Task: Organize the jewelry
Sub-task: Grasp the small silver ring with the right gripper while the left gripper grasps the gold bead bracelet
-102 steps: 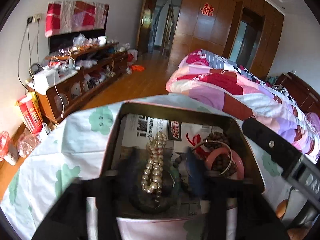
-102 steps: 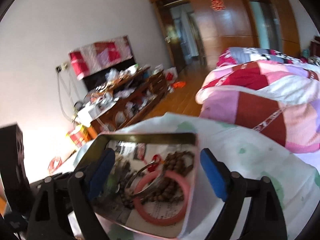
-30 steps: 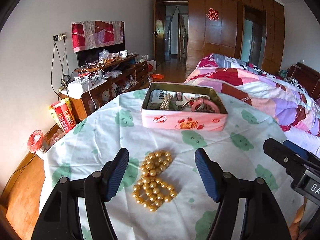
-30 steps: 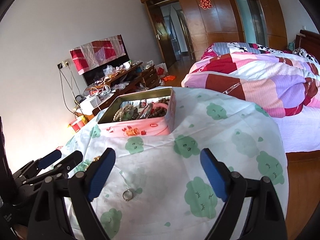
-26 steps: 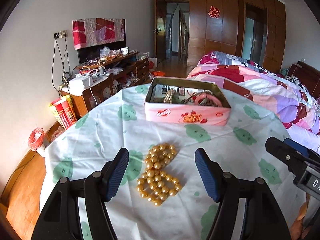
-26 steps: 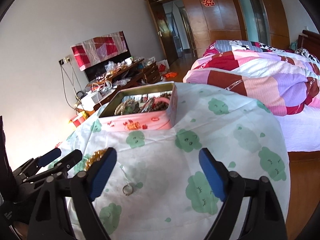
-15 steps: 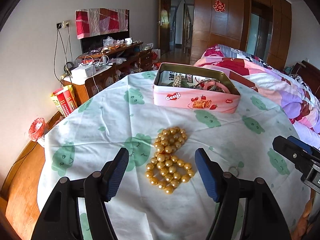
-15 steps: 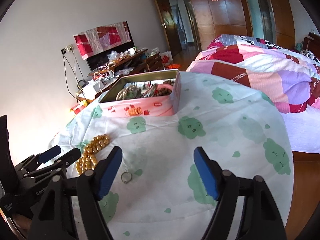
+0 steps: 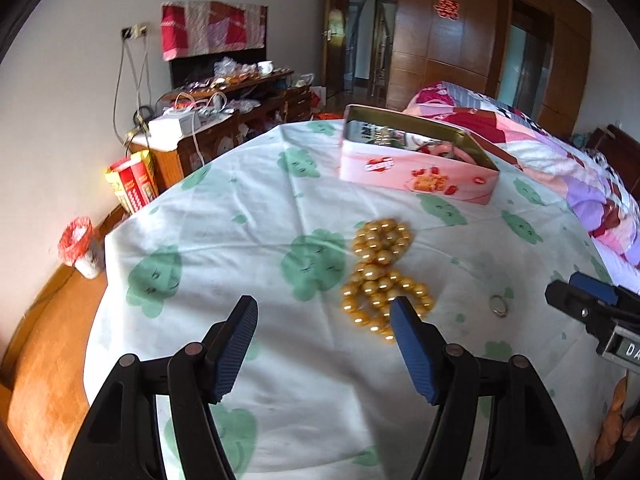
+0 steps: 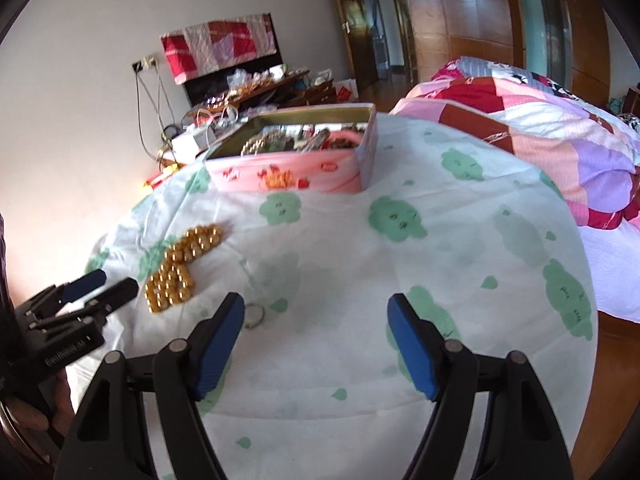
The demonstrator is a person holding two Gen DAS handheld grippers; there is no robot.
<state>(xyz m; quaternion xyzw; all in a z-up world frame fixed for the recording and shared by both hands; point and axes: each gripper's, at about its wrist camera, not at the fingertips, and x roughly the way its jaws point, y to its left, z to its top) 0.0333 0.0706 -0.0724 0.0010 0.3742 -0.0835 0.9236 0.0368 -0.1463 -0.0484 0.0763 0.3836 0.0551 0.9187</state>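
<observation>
Round table (image 9: 248,216): bead necklace (image 9: 380,276) near its middle, small ring (image 9: 499,306) to the right of it, open tin (image 9: 416,172) of jewelry behind both. Bed (image 10: 540,120) right of the table; cluttered cabinet (image 9: 224,120) behind left.

Pink tin (image 9: 416,176): its near wall hides most of the contents; only the tops of some beads and a pink ring show above the rim, too small to tell apart. Gold bead strand (image 9: 380,276): its near end is covered by the left gripper's right finger (image 9: 412,344). Small ring (image 10: 254,316): partly behind a right gripper finger, blurred. Far cabinet clutter (image 9: 224,92): indistinct.
</observation>
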